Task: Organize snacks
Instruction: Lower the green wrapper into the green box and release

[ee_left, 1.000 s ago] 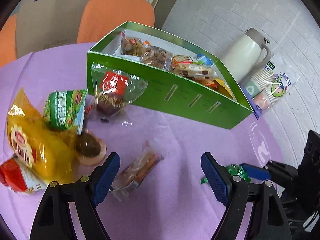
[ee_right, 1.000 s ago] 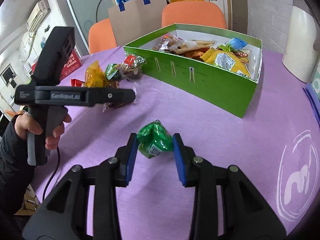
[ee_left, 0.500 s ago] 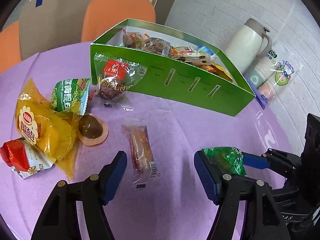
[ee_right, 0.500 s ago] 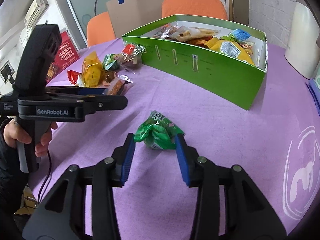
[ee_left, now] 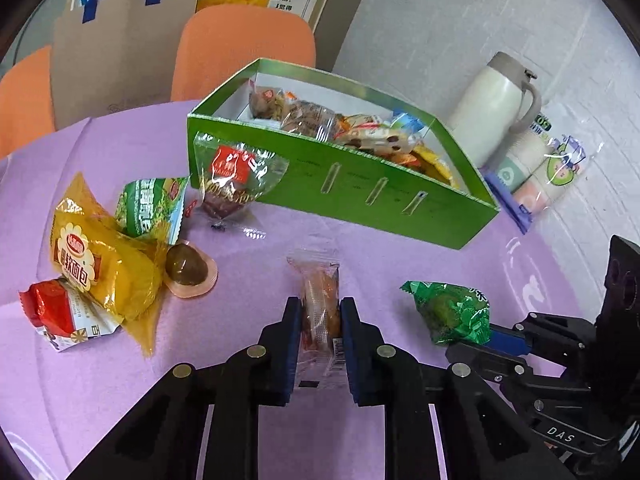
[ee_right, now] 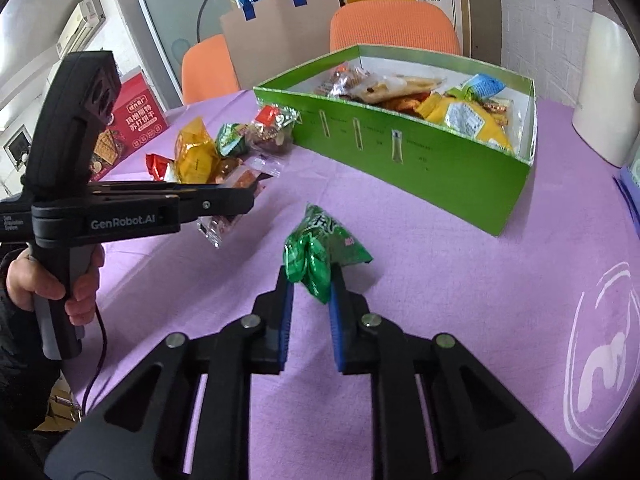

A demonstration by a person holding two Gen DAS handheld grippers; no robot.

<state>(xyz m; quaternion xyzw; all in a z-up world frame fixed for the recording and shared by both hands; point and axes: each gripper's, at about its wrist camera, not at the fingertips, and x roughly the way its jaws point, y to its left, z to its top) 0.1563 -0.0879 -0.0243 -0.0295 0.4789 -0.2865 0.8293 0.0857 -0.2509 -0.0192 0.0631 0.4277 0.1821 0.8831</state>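
Note:
A green box [ee_left: 360, 196] holding several snacks stands on the purple table; it also shows in the right wrist view [ee_right: 432, 168]. My left gripper [ee_left: 320, 316] is shut on a clear-wrapped orange cake bar [ee_left: 320, 300] and holds it off the cloth, as the right wrist view shows [ee_right: 232, 204]. My right gripper [ee_right: 310, 284] is shut on a green snack packet [ee_right: 320, 244], lifted above the table; the packet also shows in the left wrist view [ee_left: 452, 312].
Loose snacks lie left of the box: a yellow bread pack [ee_left: 96, 264], a red pack [ee_left: 60, 312], a green pack [ee_left: 148, 208], a braised egg [ee_left: 188, 268], a clear date pack [ee_left: 236, 180]. A white thermos [ee_left: 496, 108] and paper cups [ee_left: 536, 168] stand at the right.
My left gripper closed on the cake bar and raised it. My right gripper closed tighter on the green packet and lifted it higher.

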